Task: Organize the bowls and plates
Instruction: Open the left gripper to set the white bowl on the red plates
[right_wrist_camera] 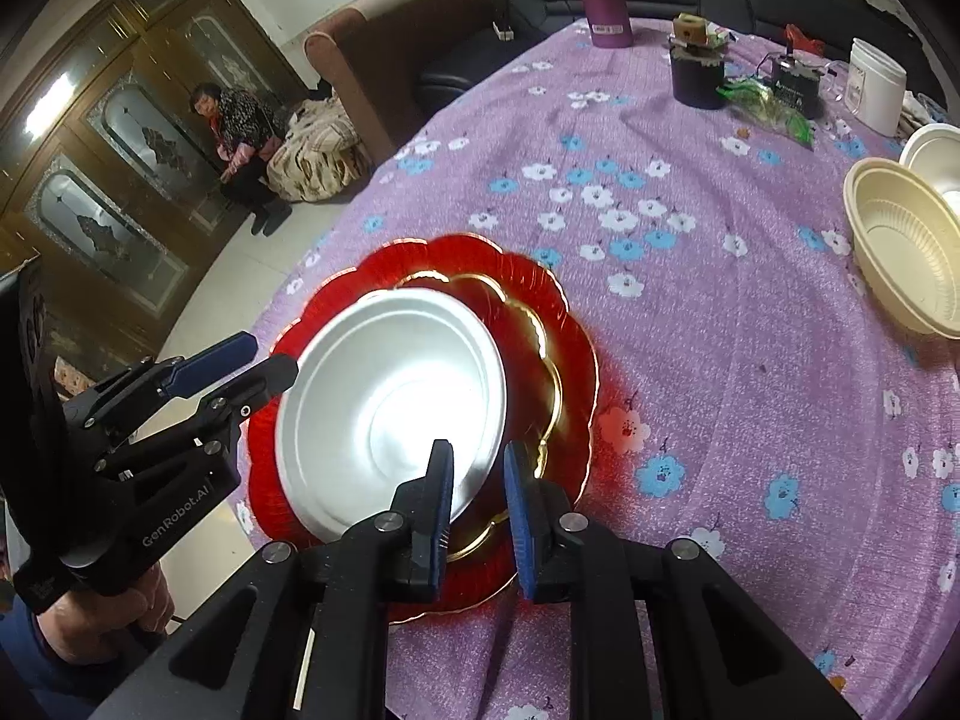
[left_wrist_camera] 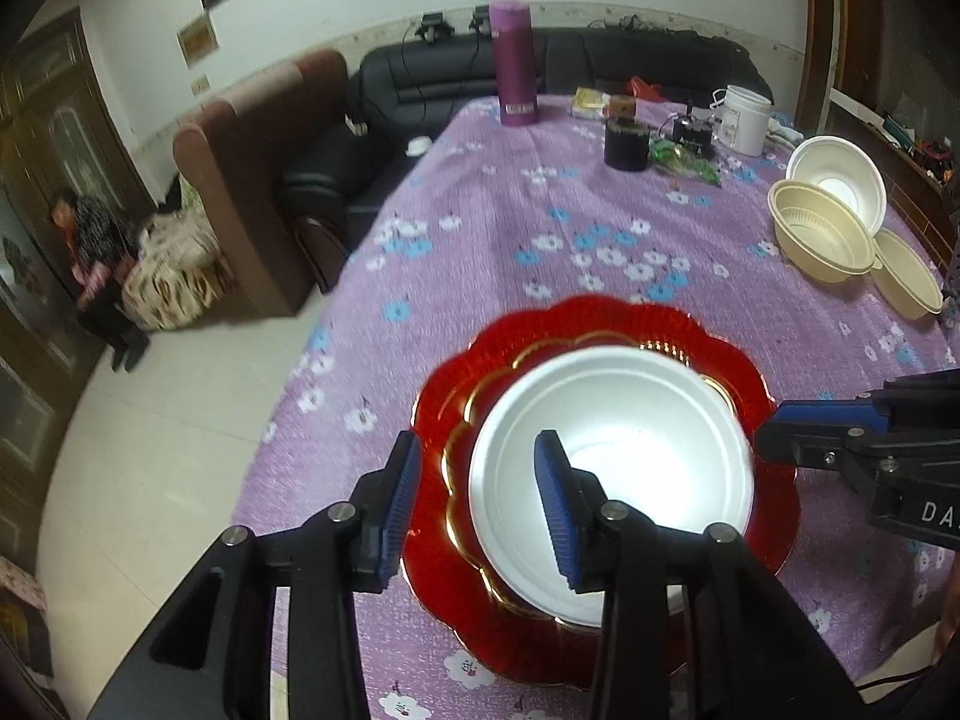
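A white bowl (left_wrist_camera: 630,420) (right_wrist_camera: 384,384) rests in a red scalloped plate with gold trim (left_wrist_camera: 606,324) (right_wrist_camera: 480,264) on the purple flowered tablecloth. My left gripper (left_wrist_camera: 478,438) (right_wrist_camera: 275,355) is open and straddles the bowl's left rim, its pads apart from it. On the opposite side, my right gripper (right_wrist_camera: 477,447) (left_wrist_camera: 768,427) has its narrow jaws shut on the bowl's rim, one finger inside and one outside. At the far right stand a ribbed cream bowl (left_wrist_camera: 822,234) (right_wrist_camera: 906,258), a second white bowl (left_wrist_camera: 837,180) (right_wrist_camera: 936,156) and another cream bowl (left_wrist_camera: 906,282).
At the back of the table are a purple flask (left_wrist_camera: 513,60), a black jar (left_wrist_camera: 625,144), a white tub (left_wrist_camera: 744,117) and small clutter. The table's edge (left_wrist_camera: 336,324) runs close to the plate's left. Beyond it are sofas and a seated person (left_wrist_camera: 96,258).
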`<move>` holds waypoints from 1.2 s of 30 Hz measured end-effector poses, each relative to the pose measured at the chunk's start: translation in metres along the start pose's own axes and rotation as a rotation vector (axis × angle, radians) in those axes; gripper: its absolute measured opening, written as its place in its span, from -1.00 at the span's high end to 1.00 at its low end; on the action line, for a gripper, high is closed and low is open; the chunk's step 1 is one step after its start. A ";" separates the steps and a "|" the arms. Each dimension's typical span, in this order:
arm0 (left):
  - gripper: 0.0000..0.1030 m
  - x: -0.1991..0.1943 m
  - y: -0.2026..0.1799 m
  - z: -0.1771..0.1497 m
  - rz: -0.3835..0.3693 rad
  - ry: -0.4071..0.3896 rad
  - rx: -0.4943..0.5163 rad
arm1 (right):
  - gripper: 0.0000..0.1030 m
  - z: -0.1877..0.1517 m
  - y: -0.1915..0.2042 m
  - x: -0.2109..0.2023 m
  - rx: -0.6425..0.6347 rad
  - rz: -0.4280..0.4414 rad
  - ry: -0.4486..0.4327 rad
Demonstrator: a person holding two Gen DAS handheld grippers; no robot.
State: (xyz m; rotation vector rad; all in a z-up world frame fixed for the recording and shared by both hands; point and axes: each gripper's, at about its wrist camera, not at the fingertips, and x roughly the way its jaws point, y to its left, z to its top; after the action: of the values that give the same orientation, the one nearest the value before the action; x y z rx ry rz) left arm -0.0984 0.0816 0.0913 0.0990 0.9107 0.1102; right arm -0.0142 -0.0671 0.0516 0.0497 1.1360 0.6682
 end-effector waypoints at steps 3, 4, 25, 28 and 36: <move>0.25 -0.006 -0.006 0.003 0.014 -0.022 0.020 | 0.62 0.000 -0.001 -0.007 0.000 0.005 -0.019; 0.24 -0.008 -0.008 0.005 0.019 -0.027 0.025 | 0.62 0.000 -0.002 -0.008 0.002 0.006 -0.023; 0.21 -0.022 -0.071 0.028 0.031 -0.109 0.157 | 0.61 -0.015 -0.047 -0.049 0.094 -0.026 -0.088; 0.21 -0.022 -0.082 0.031 0.023 -0.114 0.175 | 0.61 -0.018 -0.055 -0.054 0.109 -0.033 -0.094; 0.20 -0.021 -0.119 0.041 -0.012 -0.124 0.233 | 0.54 -0.028 -0.084 -0.072 0.167 -0.057 -0.117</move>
State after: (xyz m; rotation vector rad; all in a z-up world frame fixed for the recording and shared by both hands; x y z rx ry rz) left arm -0.0722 -0.0411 0.1168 0.3132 0.7971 -0.0134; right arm -0.0167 -0.1797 0.0675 0.1949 1.0744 0.5122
